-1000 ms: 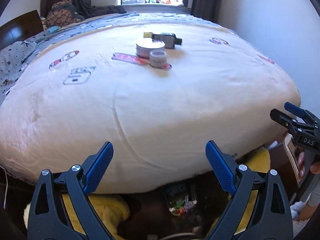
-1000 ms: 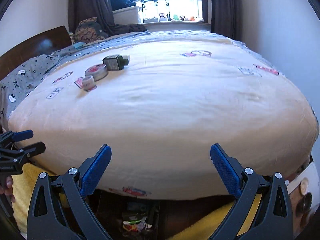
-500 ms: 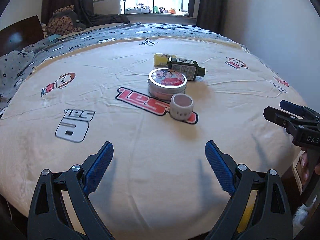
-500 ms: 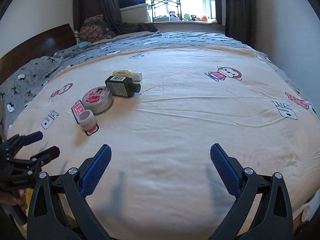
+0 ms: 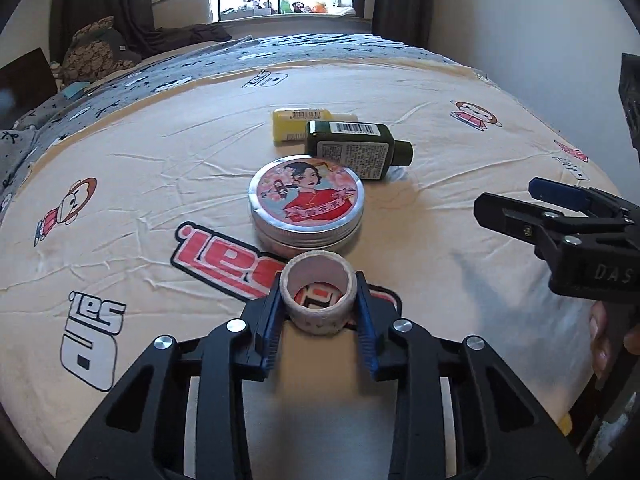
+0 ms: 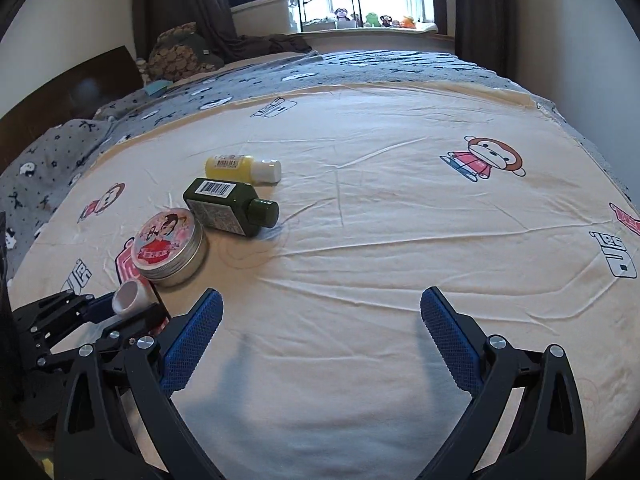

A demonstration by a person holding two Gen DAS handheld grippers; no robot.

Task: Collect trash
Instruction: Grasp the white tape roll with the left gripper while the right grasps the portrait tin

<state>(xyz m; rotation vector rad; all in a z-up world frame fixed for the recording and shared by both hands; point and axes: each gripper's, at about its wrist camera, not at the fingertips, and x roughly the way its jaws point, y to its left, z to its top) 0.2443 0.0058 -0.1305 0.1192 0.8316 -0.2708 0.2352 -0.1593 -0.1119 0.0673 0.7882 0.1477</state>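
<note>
Your left jaws are closed in on the small tape roll (image 5: 317, 301) — the left gripper (image 5: 318, 322) has a blue pad pressed to each side of it, low on the cream bedsheet (image 5: 460, 216). Just beyond it sit the round tin (image 5: 307, 206), the dark green bottle (image 5: 356, 151) and the yellow bottle (image 5: 298, 124). Your right gripper (image 6: 320, 336) hovers wide and holding nothing — well right of the cluster.
</note>
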